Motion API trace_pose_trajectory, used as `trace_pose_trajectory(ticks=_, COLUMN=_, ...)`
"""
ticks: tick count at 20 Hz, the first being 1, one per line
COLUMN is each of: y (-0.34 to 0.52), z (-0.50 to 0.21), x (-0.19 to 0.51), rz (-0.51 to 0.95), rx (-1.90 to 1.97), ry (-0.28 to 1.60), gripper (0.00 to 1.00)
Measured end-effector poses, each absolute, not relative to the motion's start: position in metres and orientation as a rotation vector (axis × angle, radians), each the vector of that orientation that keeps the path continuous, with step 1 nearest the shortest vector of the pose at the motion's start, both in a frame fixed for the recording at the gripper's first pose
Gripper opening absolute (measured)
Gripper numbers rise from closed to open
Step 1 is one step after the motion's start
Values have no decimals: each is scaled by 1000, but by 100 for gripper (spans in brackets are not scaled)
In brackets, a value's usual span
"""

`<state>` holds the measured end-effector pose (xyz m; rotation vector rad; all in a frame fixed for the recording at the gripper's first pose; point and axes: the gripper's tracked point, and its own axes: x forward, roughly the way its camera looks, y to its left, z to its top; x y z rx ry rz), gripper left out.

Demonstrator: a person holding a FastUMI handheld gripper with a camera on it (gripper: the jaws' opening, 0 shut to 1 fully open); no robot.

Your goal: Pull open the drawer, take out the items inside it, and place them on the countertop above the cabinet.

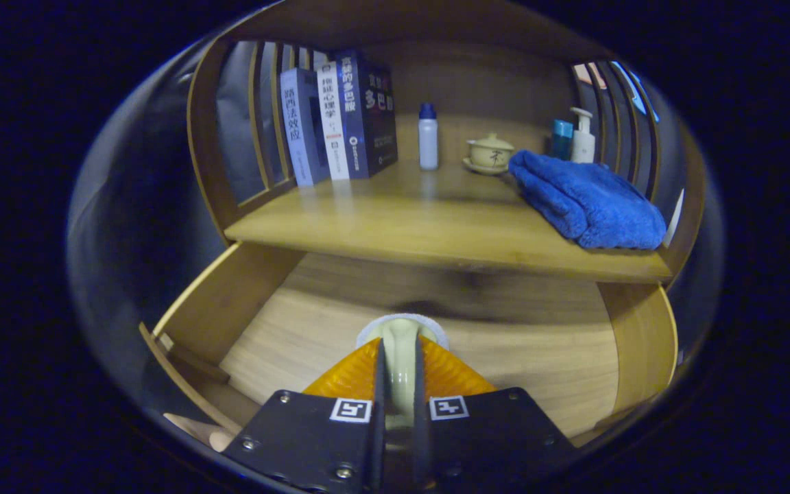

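gripper (400, 357) clamped on pale cream rounded ceramic piece (400, 343), its shape mostly hidden, above open wooden drawer (518, 357) | wooden countertop (395, 219): upright books (337, 120) left, white blue-capped bottle (428, 136), lidded teacup (490, 152), folded blue towel (587, 199) right | bare room front-centre

There are three books (340, 116) standing at the upper left of the frame, one white bottle (428, 136), one lidded cup (490, 152), one blue towel (587, 200), two small containers (573, 139) at the upper right, and one pale object (402, 350) between two fingers (350, 374).
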<state>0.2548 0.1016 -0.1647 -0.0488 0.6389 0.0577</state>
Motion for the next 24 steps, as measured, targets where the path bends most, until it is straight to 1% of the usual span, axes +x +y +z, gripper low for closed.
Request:
trace_pose_trajectory(ticks=6, y=107, z=-101, x=263, rz=70, rx=9, ry=490, gripper=16)
trace_pose_trajectory(ticks=11, y=100, z=-57, x=294, rz=20, rx=-26, ry=356, gripper=17)
trace_pose_trajectory(ticks=16, y=96, z=-58, x=335, rz=-42, rx=-84, ry=326, gripper=17)
trace_pose_trajectory(ticks=24, y=92, z=-77, x=377, rz=-97, rx=-66, ry=368, gripper=17)
